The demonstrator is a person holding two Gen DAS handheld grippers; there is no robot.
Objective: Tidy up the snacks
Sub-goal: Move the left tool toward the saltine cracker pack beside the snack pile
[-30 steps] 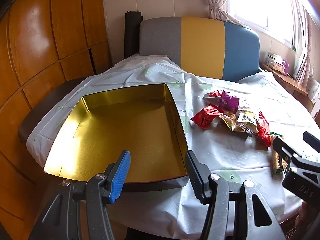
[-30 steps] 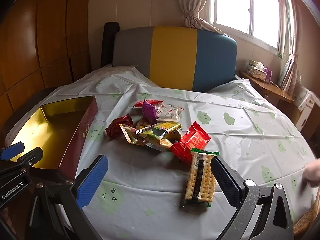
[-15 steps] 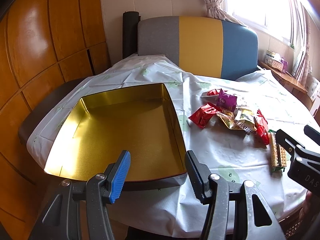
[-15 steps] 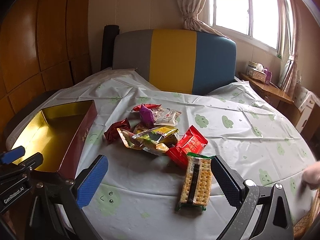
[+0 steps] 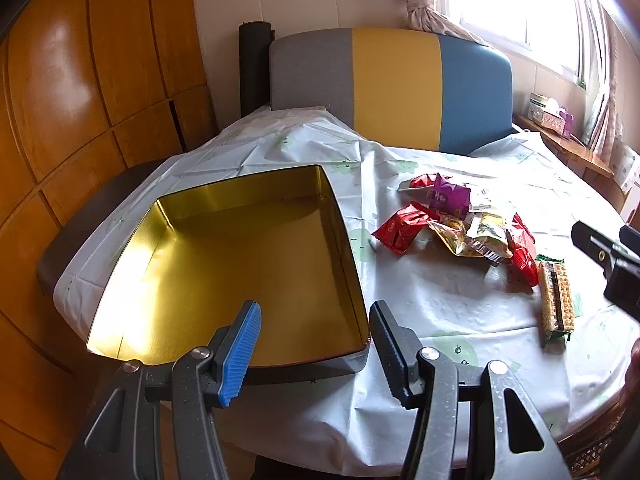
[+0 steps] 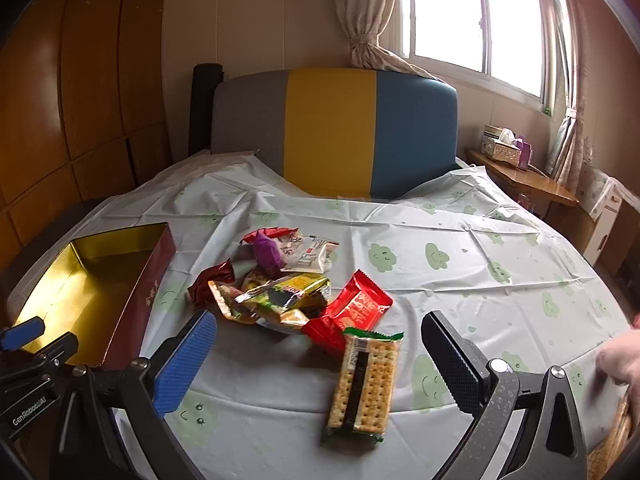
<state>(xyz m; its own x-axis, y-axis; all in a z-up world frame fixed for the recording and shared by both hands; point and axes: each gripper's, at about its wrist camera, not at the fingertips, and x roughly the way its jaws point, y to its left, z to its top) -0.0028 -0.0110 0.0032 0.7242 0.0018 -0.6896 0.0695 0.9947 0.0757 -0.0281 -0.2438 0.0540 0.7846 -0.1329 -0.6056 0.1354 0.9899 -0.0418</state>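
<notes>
An empty gold-lined tin [image 5: 240, 264] with dark red sides sits at the table's left; it also shows in the right wrist view [image 6: 92, 300]. A pile of snack packets [image 6: 288, 288] lies mid-table, also seen in the left wrist view [image 5: 460, 224]. A cracker pack [image 6: 364, 384] lies nearest, between the right gripper's open fingers; it shows in the left wrist view [image 5: 556, 300] too. My left gripper [image 5: 316, 344] is open and empty above the tin's near edge. My right gripper [image 6: 320, 356] is open and empty just above the cracker pack.
A white tablecloth with green cloud faces [image 6: 460, 264] covers the round table. A grey, yellow and blue chair back [image 6: 332, 132] stands behind it. Wooden panels line the left wall. A side shelf with tissue boxes [image 6: 504, 148] is at right. A bare hand [image 6: 620, 360] shows at the right edge.
Both grippers have drawn back and risen a little, so the table shows wider. The cracker pack now lies more centred between the right fingers. Nothing was grasped.
</notes>
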